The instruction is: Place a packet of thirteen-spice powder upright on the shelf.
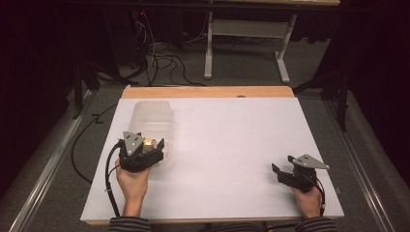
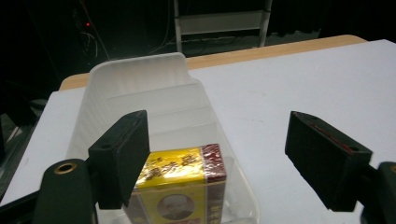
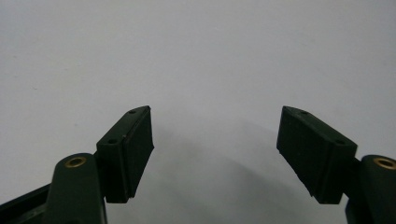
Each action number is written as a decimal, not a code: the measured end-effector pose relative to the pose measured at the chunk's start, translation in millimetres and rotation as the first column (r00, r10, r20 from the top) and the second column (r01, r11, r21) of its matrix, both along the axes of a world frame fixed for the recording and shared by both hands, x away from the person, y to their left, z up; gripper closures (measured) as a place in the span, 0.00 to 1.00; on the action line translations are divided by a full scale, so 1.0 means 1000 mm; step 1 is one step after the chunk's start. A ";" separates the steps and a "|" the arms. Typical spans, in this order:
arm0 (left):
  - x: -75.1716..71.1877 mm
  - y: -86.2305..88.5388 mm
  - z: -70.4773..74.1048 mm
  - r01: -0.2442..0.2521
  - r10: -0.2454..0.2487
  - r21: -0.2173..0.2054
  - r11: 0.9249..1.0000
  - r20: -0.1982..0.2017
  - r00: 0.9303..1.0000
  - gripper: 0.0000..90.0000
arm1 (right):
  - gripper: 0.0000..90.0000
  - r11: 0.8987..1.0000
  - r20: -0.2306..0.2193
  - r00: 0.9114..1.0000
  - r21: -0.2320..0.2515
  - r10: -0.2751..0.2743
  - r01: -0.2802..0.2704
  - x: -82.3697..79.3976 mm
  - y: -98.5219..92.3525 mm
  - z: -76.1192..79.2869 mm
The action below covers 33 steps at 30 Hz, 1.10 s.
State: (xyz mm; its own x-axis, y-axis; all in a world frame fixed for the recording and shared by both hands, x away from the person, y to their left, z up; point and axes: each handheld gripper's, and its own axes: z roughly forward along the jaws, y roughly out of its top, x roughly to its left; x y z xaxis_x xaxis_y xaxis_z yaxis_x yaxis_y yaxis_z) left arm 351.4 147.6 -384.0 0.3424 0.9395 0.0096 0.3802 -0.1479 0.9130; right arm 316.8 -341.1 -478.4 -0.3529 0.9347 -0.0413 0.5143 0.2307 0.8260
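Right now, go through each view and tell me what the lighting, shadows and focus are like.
High view: white table lit bright, surrounding floor nearly black, picture slightly soft. Left gripper view: yellow box in the clear tray fairly sharp, background dark. Right gripper view: soft shadow on the table between the right gripper jaws, corners dimmer.

One white tabletop [image 1: 232, 145] carries one clear plastic tray [image 2: 140, 88], divided by ribs into several slots. One yellow-and-red box [image 2: 184, 179] stands in the tray's nearest slot. Two claws are at work: one left claw [image 2: 217, 158] over the tray, one right claw [image 3: 215, 154] above bare tabletop.
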 end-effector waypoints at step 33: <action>-0.003 -0.048 0.003 0.187 -0.187 0.002 0.982 -0.022 0.982 0.27 | 0.30 1.000 0.001 1.000 0.001 0.002 -0.002 0.000 0.000 0.000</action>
State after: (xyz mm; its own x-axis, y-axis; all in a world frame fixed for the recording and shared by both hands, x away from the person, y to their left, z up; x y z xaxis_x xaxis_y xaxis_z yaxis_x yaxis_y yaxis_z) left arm 348.2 99.4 -381.0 0.5121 0.8589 0.0038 0.3654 -0.2219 0.9040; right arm 316.8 -341.4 -478.3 -0.3550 0.9340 -0.0405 0.5134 0.2309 0.8265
